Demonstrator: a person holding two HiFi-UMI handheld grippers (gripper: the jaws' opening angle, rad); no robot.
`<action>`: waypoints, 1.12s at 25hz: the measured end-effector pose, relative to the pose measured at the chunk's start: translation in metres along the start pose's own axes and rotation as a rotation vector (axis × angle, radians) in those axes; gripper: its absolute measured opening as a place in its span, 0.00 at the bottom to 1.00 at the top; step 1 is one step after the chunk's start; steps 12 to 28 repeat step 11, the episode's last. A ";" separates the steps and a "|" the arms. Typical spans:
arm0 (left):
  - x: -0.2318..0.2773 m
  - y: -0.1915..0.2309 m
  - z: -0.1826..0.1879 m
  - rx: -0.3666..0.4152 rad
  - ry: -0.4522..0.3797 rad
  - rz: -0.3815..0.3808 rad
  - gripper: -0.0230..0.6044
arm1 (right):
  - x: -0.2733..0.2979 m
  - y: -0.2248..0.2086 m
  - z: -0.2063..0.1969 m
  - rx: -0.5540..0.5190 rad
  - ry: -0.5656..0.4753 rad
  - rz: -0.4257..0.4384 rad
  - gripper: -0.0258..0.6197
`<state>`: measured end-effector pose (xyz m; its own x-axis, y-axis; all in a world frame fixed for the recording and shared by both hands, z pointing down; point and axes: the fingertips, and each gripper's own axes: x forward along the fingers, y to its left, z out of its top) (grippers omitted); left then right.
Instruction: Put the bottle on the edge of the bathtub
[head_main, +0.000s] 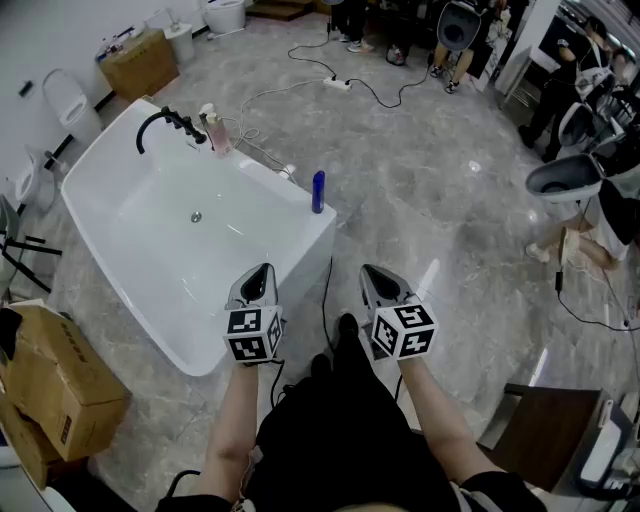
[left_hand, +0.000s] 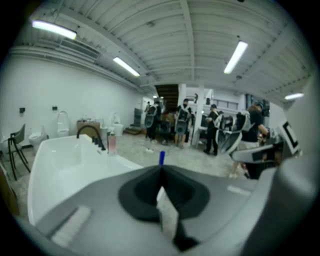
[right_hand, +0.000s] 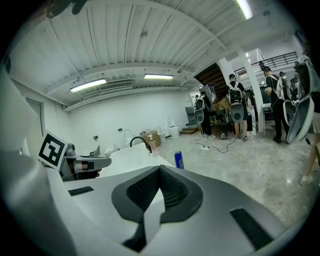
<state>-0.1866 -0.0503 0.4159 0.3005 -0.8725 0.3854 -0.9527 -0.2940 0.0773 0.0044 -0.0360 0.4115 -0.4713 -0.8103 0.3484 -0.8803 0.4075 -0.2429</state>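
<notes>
Head view: my left gripper (head_main: 262, 272) and right gripper (head_main: 377, 272) hang by the near corner of the bathtub (head_main: 295, 262), fingers pressed together and holding nothing. The blue bottle (head_main: 318, 191) stands upright on the tub's rim, well beyond both.

Left gripper view: my fingers meet in a closed seam, with the bottle straight ahead.

Right gripper view: the same closed seam, with the bottle ahead and slightly right.

I judge the placing done. Any withdrawal should go back and level, well clear of the bottle.
</notes>
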 end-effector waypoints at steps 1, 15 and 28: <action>0.000 0.000 0.001 0.000 -0.002 -0.001 0.05 | -0.001 0.000 0.000 0.000 -0.001 -0.002 0.04; -0.004 -0.004 0.005 0.008 -0.013 -0.010 0.05 | -0.008 0.000 0.001 0.007 -0.009 0.000 0.04; -0.004 -0.004 0.005 0.008 -0.013 -0.010 0.05 | -0.008 0.000 0.001 0.007 -0.009 0.000 0.04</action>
